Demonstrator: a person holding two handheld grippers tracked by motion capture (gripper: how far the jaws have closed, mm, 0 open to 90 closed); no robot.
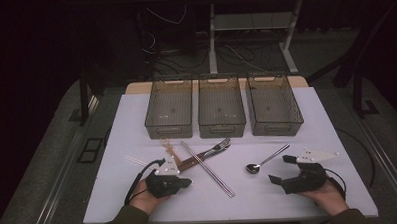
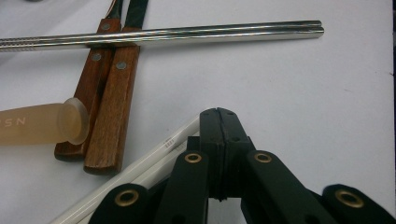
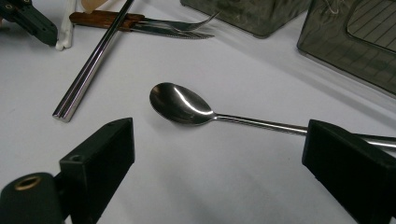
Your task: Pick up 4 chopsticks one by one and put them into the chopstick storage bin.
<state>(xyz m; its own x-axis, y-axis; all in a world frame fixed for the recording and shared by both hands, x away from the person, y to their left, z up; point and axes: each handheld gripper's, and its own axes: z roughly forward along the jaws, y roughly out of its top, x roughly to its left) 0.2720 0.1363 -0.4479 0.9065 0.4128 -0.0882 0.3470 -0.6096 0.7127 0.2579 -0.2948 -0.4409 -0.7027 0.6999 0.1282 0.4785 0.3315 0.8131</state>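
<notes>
My left gripper (image 1: 189,182) rests at the front left of the table; in the left gripper view its tips (image 2: 218,114) are shut with nothing between them. A pair of white chopsticks (image 2: 159,156) lies on the table just under those tips. Beyond them are two wooden-handled utensils (image 2: 107,98), crossed by a pair of metal chopsticks (image 2: 187,33). My right gripper (image 1: 282,169) is wide open at the front right. A metal spoon (image 3: 180,103) lies ahead of it, its handle running behind the right-hand jaw, with the gripper (image 3: 224,163) low over the cloth.
Three empty translucent bins (image 1: 169,113) (image 1: 221,111) (image 1: 274,109) stand side by side at the back. A pale translucent handle (image 2: 42,125) lies beside the wooden handles. The forks' tines (image 1: 220,145) point toward the middle bin. A white cloth (image 1: 307,118) covers the table.
</notes>
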